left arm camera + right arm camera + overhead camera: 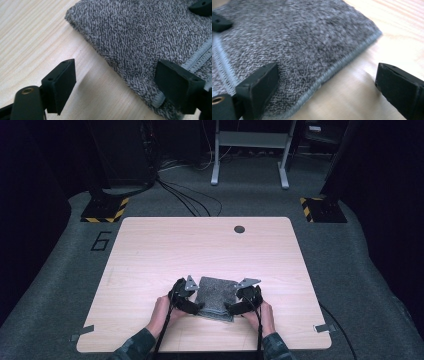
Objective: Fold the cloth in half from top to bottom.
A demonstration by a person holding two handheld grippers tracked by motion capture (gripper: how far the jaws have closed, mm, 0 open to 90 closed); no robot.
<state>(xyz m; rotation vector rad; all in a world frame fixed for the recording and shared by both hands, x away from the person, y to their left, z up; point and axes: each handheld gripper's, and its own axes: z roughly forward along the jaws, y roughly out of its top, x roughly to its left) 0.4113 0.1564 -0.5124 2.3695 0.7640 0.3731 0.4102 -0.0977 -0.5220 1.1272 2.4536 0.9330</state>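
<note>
Two grippers, our left gripper (pixel 201 308) and right gripper (pixel 227 309), stand open beside the folded grey fuzzy towel (pixel 216 296); we should pinch its edges evenly.

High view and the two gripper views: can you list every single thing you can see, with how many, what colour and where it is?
towel: one, speckled grey, folded flat on the near middle of the table, between the two grippers
table: one, light wood, middle of the room, with a dark round hole near its far edge
tape pieces: two, grey, at the table's near corners
floor bases: two, black with yellow stripes, beyond the far corners
desk frame: one, pale grey, on the floor at the back
cables: several, black, on the grey carpet behind the table
left gripper: one, black, jaws open astride the towel's edge
right gripper: one, black, jaws open astride the towel's edge
hands: two, holding the grippers
</note>
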